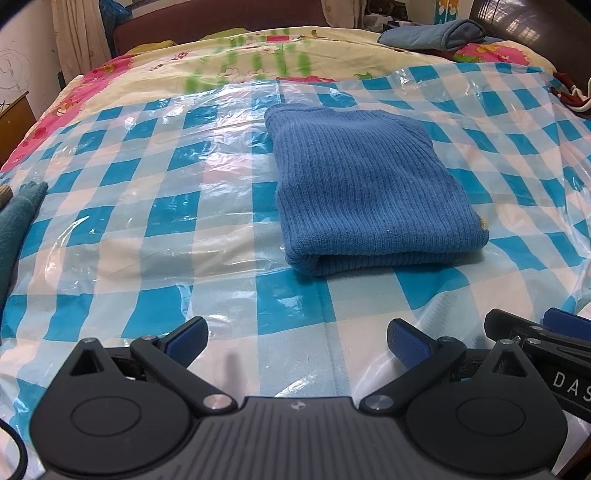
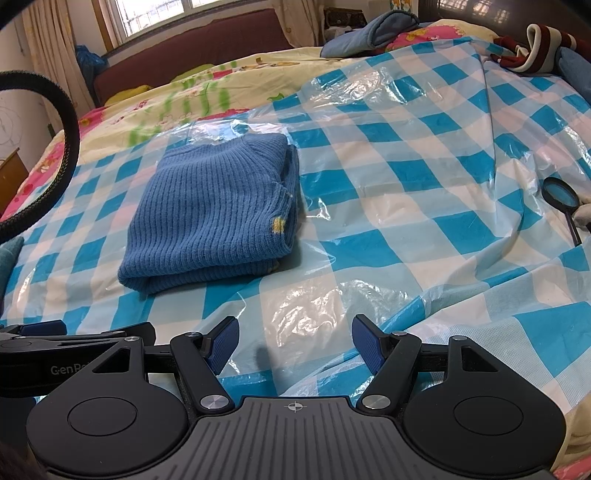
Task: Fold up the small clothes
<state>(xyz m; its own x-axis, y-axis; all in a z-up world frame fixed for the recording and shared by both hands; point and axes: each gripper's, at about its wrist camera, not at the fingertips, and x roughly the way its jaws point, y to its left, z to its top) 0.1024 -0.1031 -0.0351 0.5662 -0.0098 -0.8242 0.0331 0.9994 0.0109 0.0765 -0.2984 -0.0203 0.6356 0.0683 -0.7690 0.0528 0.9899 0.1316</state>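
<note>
A blue ribbed knit sweater (image 1: 373, 188) lies folded into a neat rectangle on the blue-and-white checked plastic sheet (image 1: 147, 229) covering the bed. In the right wrist view the sweater (image 2: 214, 210) sits to the left, with a small yellow mark at its right edge. My left gripper (image 1: 295, 341) is open and empty, held back from the sweater's near fold. My right gripper (image 2: 295, 345) is open and empty, to the right of the sweater and also short of it. The right gripper's body shows at the left wrist view's right edge (image 1: 546, 339).
A teal garment (image 1: 18, 221) lies at the left edge. A folded blue-grey cloth (image 1: 432, 35) lies at the far end of the bed. A dark red striped garment (image 2: 535, 48) and a magnifying glass (image 2: 563, 201) lie to the right. A black cable (image 2: 62, 155) arcs at left.
</note>
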